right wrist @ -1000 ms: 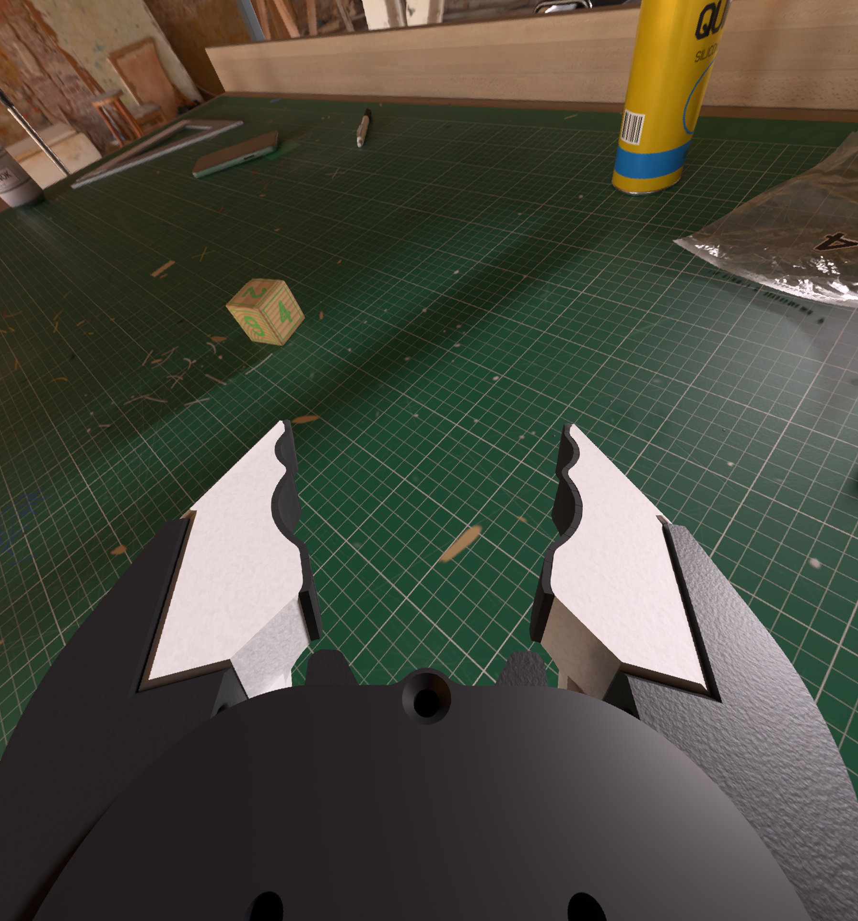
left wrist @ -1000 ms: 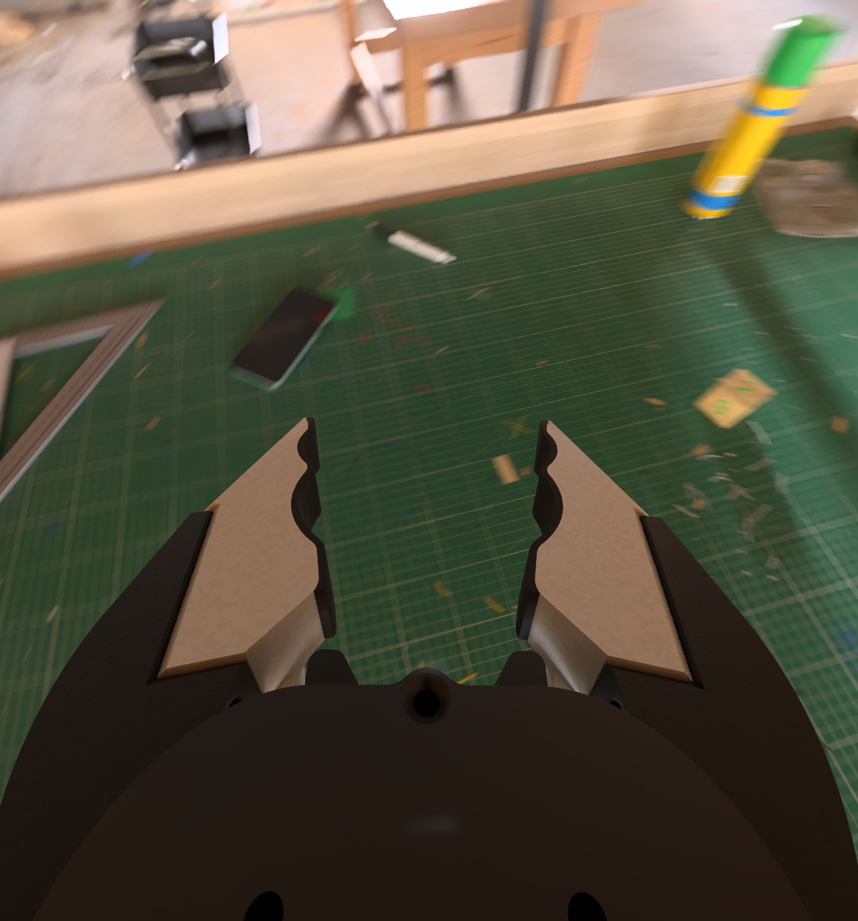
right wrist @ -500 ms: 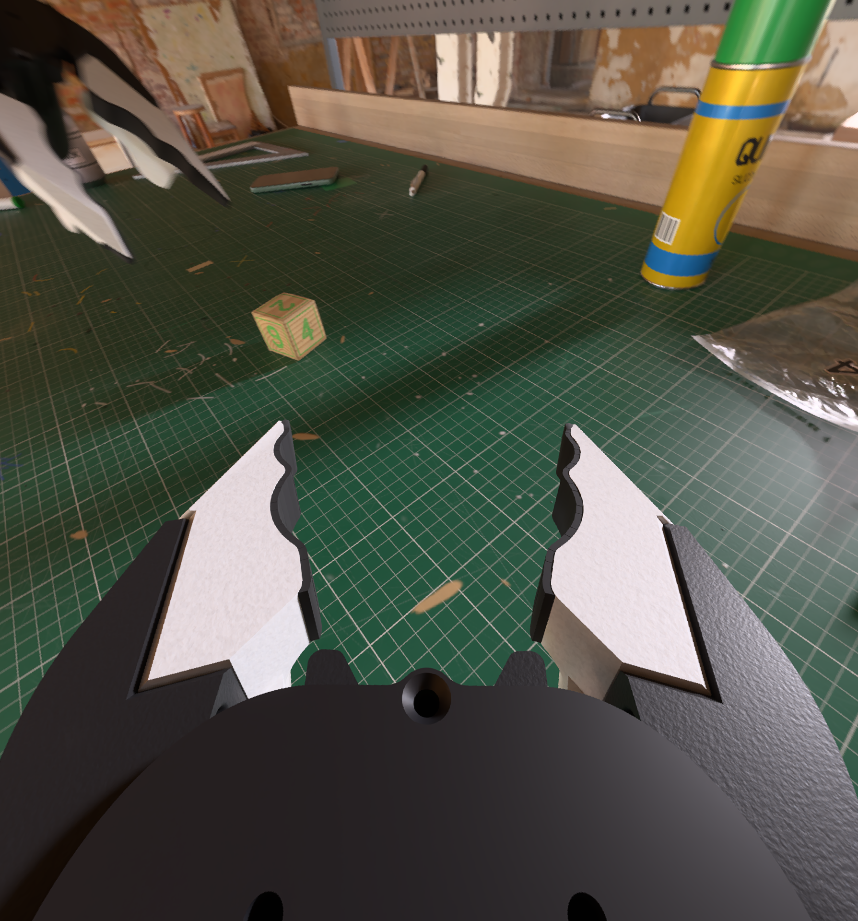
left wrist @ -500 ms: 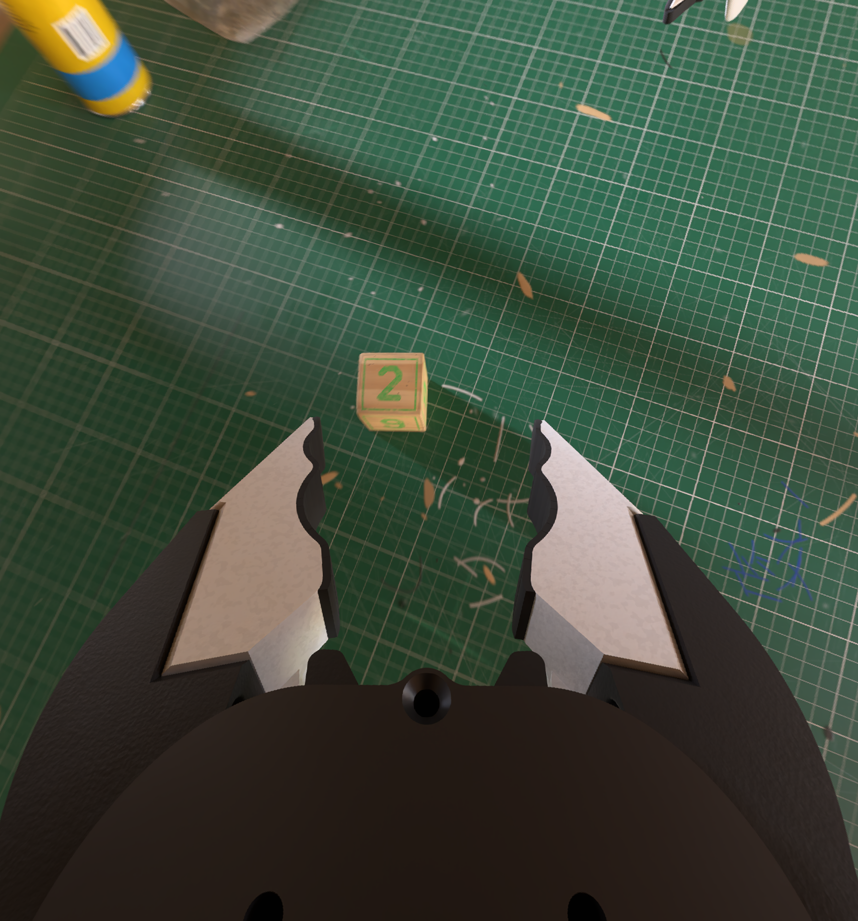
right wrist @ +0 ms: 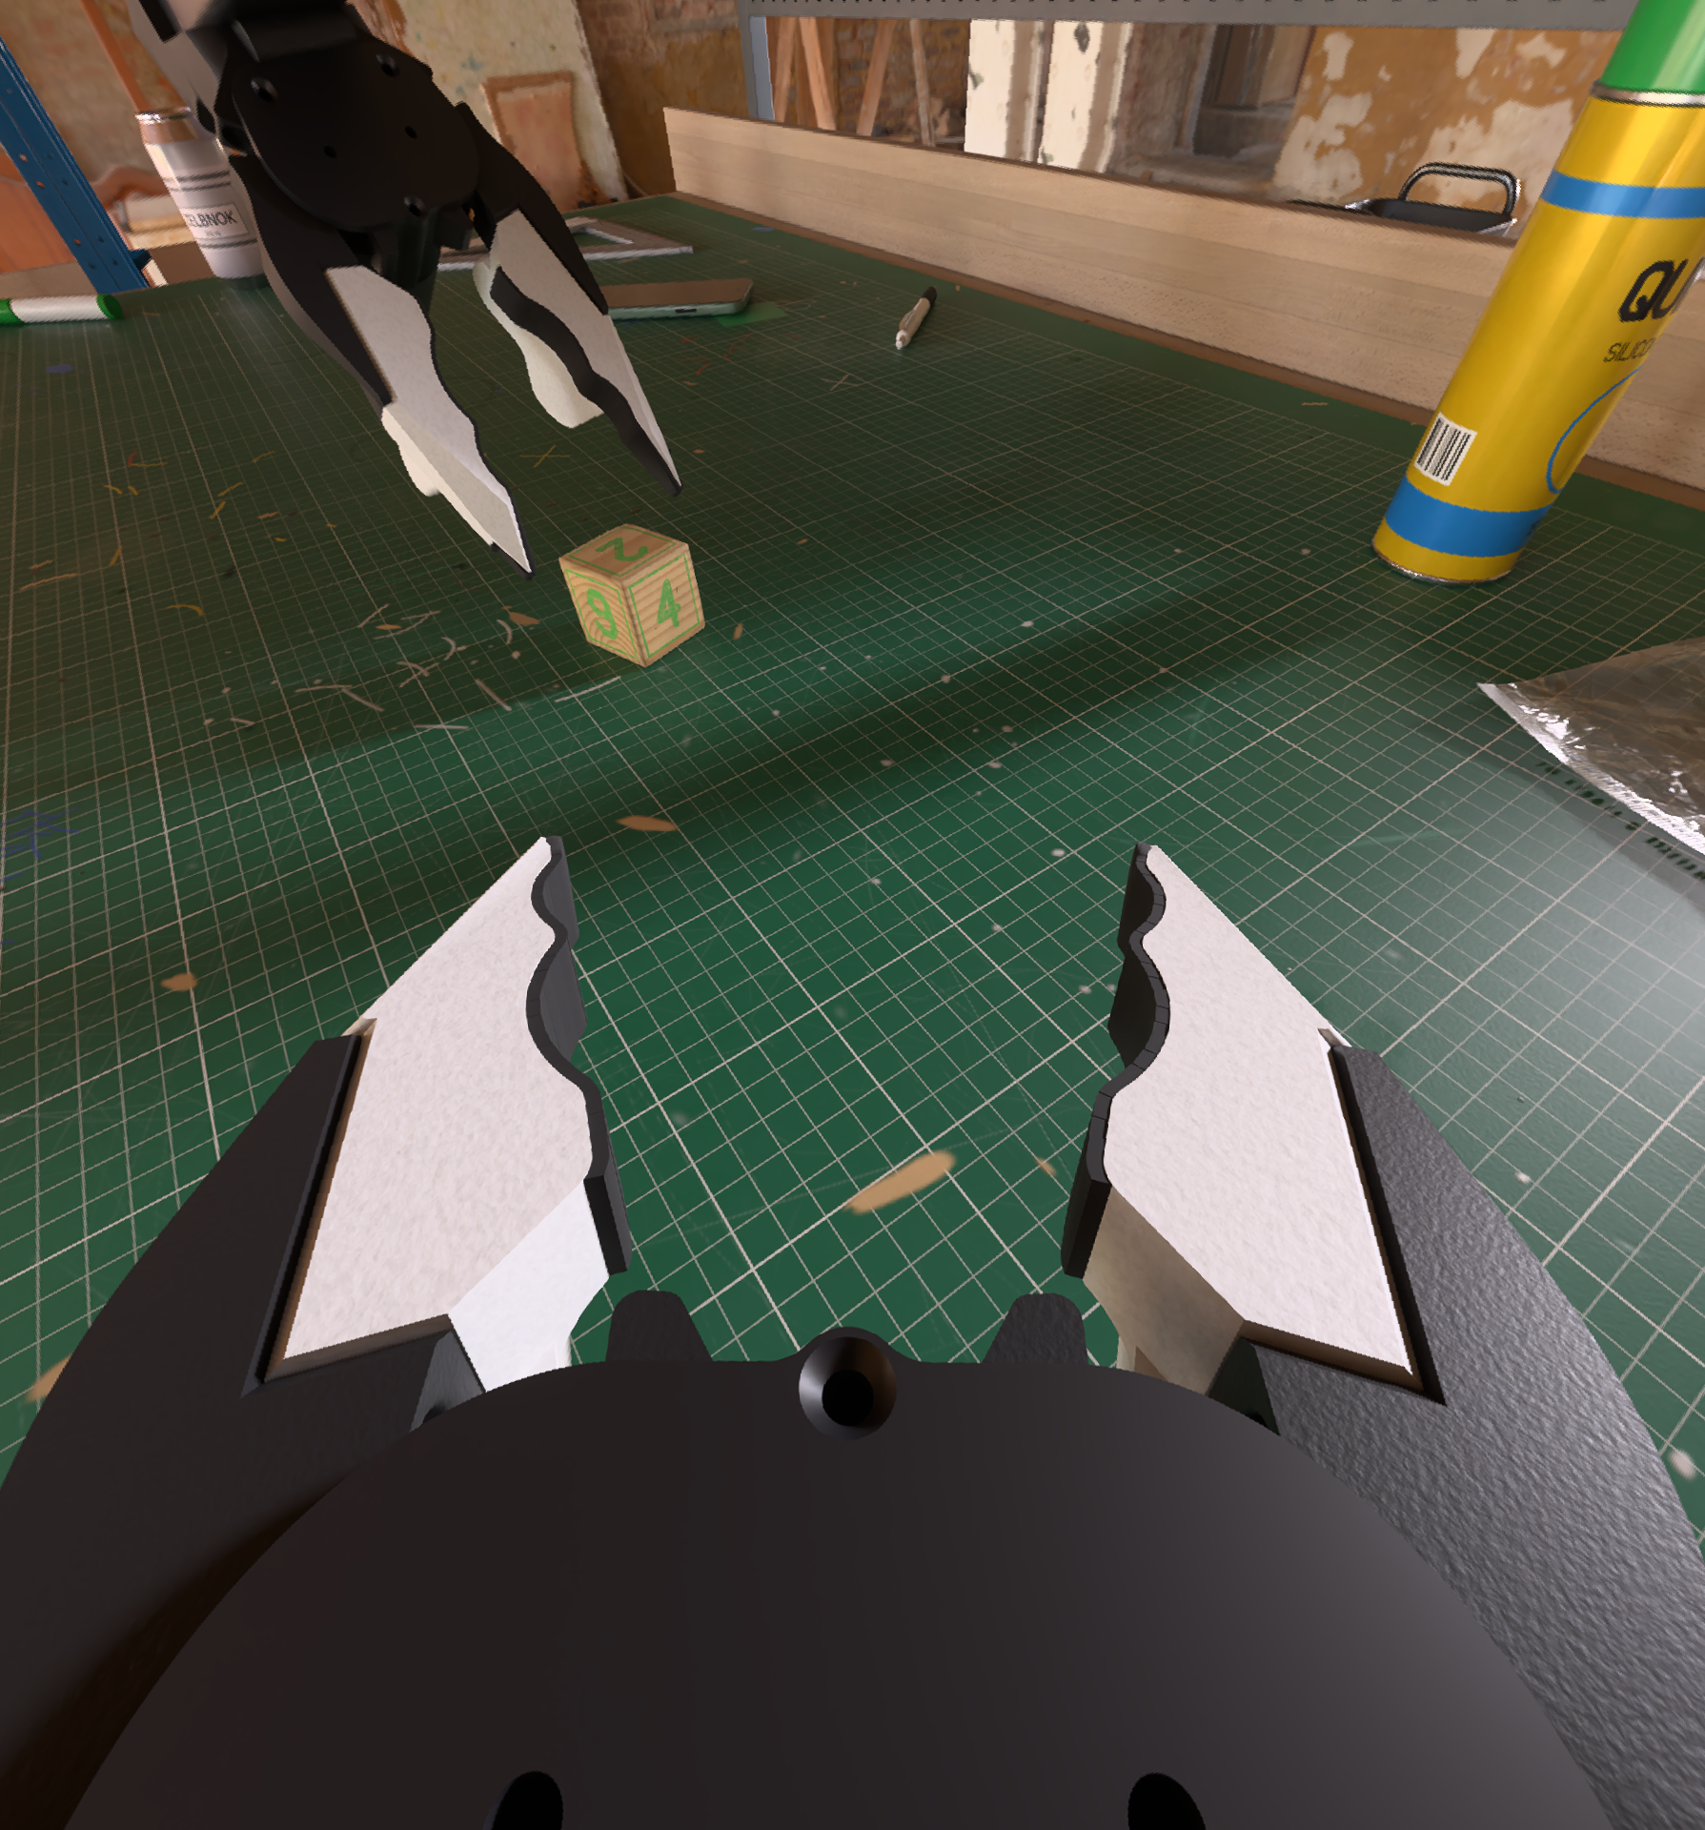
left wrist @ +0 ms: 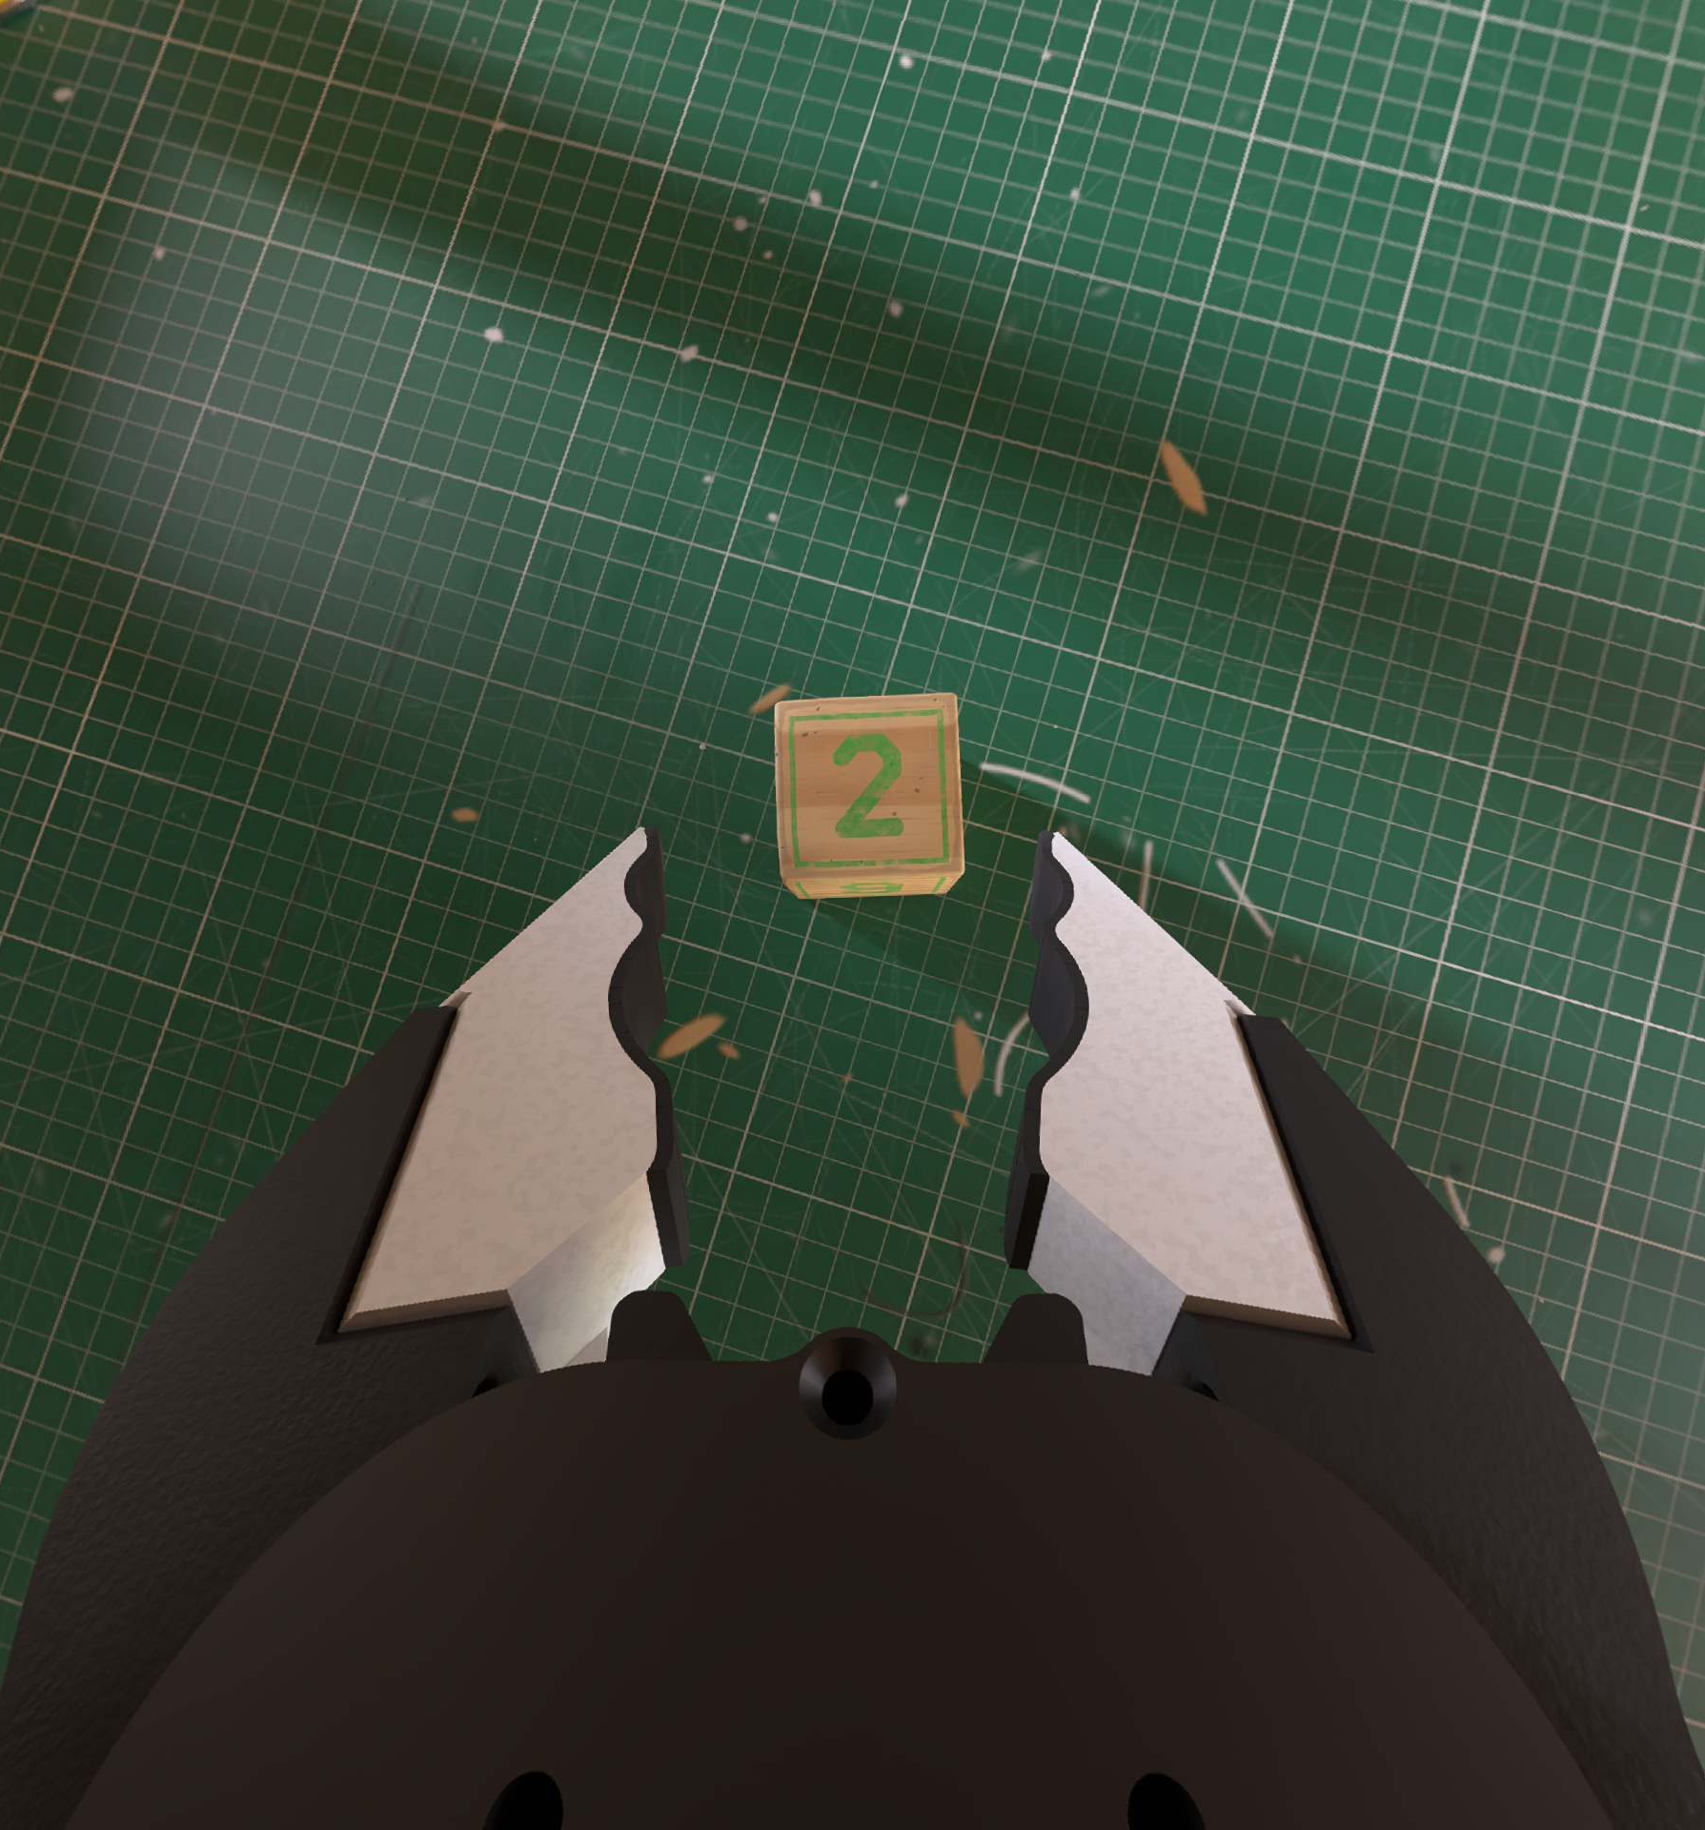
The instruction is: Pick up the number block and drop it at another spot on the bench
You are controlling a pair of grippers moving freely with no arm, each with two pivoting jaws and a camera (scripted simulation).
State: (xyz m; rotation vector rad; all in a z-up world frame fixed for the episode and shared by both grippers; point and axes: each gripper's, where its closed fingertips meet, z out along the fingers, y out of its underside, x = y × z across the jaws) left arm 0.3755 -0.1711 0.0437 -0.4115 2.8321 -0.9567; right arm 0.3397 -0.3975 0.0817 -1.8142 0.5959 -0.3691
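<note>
A small wooden number block (left wrist: 866, 792) with green digits on its faces sits on the green cutting mat (left wrist: 432, 396). My left gripper (left wrist: 848, 837) is open and points down at it, fingertips above and a little short of the block, one to each side. In the right wrist view the same block (right wrist: 633, 606) sits at mid left, and the left gripper (right wrist: 596, 525) hangs open just above and left of it. My right gripper (right wrist: 843, 852) is open and empty, low over the mat, well short of the block.
A yellow and blue can with a green cap (right wrist: 1561, 317) stands at the right. A clear plastic bag (right wrist: 1660, 743) lies at the right edge. A pen (right wrist: 913, 319), a phone (right wrist: 680, 295), a marker (right wrist: 36, 309) and a wooden rail (right wrist: 1026, 228) lie farther back. Wood chips litter the mat.
My left gripper has swung over from the far side of the bench and come down over the block, which now looks larger between its fingertips. My right gripper has tilted up slightly.
</note>
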